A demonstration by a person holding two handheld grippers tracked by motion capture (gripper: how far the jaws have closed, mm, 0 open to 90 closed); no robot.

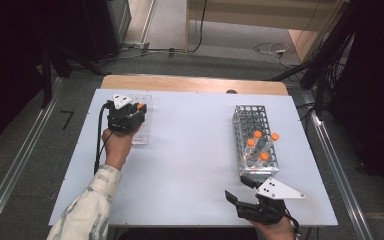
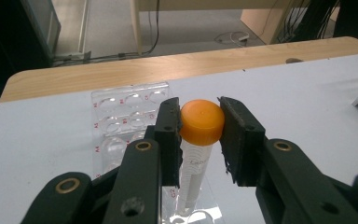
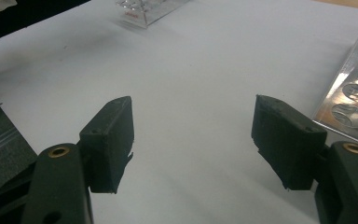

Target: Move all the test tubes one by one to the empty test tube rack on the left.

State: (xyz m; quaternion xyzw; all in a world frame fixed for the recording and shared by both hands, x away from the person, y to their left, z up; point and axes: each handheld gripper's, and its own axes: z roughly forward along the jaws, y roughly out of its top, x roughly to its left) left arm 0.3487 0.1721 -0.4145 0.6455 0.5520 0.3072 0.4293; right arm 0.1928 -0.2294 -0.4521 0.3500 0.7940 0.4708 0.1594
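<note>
Here, in the high view, the left gripper (image 1: 139, 111) is held over a clear well plate (image 1: 144, 131) at the far left of the white table (image 1: 190, 165), with an orange cap visible at its jaws. The tube (image 1: 139, 106) is probably kept upright there so it can be stood into or lifted out of a well; which of the two cannot be told. A wire tube rack (image 1: 255, 140) is set at the right side, well apart from the plate, likely as the other end of the transfer. Four orange-capped tubes (image 1: 258, 134) are counted in the rack, leaning in its near half. The right gripper (image 1: 240, 190) is parked at the near edge just beside the rack, jaws spread, nothing between them, seemingly kept out of the way.

In the left gripper view, the left gripper (image 2: 200, 123) is seen pinching one tube by its orange cap (image 2: 202, 121), a jaw pressed on each side; gripping the cap leaves the clear body (image 2: 192, 177) free to hang down over the well plate (image 2: 121, 112). Whether the tip sits in a well is hidden.

In the right gripper view, the right gripper (image 3: 193, 140) is wide apart over bare table (image 3: 191, 70). One plate corner (image 3: 144, 11) is seen far off, and the rack's base (image 3: 354, 107) at the right edge.

Totals: five tubes, one plate, one rack, two grippers.
</note>
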